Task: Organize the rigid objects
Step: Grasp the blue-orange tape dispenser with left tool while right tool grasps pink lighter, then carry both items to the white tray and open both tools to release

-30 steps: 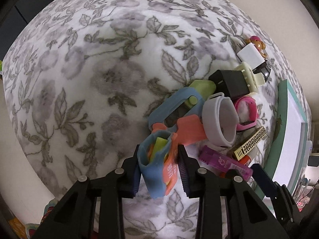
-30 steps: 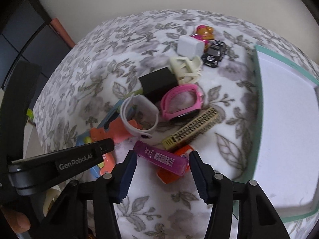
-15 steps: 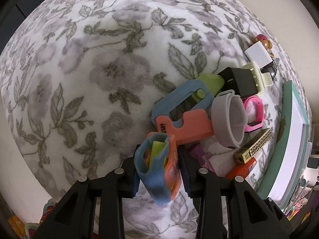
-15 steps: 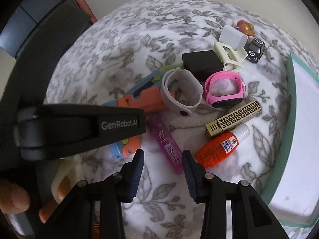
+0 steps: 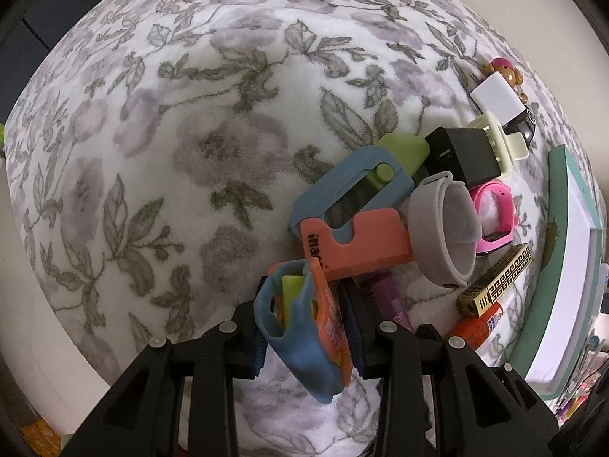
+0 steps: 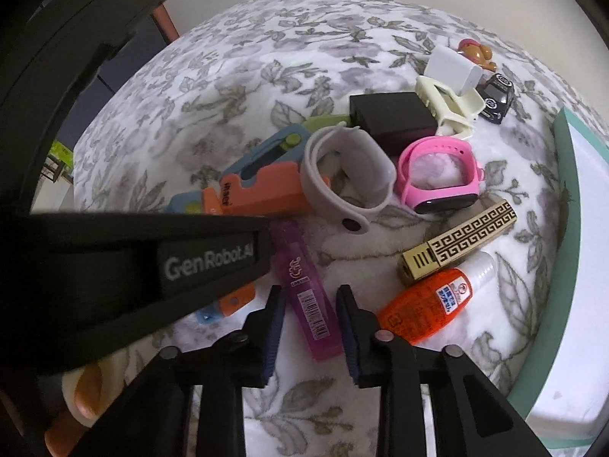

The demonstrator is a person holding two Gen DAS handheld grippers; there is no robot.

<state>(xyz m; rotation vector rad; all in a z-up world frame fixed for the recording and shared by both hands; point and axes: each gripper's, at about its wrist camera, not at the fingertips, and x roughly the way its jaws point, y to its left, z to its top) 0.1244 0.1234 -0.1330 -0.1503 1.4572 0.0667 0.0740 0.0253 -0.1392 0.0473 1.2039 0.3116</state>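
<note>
My left gripper (image 5: 306,304) is shut on a blue and orange box cutter (image 5: 300,342), held upright just above the floral cloth. Beside it lie a second blue cutter (image 5: 354,186) and an orange cutter (image 5: 361,243). In the right wrist view a purple translucent case (image 6: 304,285) lies on the cloth between the fingers of my right gripper (image 6: 310,316). Those jaws are closing around it, with a thin gap still showing at the left pad. The left gripper's black body (image 6: 152,259) crosses the left side of that view.
The pile holds a grey watch band (image 6: 350,179), pink watch (image 6: 437,175), black block (image 6: 392,114), cream clip (image 6: 453,106), white charger (image 6: 453,64), toy car (image 6: 495,95), gold lighter (image 6: 460,240) and orange bottle (image 6: 430,304). A green-rimmed white tray (image 6: 563,160) borders the right.
My right gripper came down over the purple case and its jaws narrowed around it. The left gripper sank a little, still holding the cutter.
</note>
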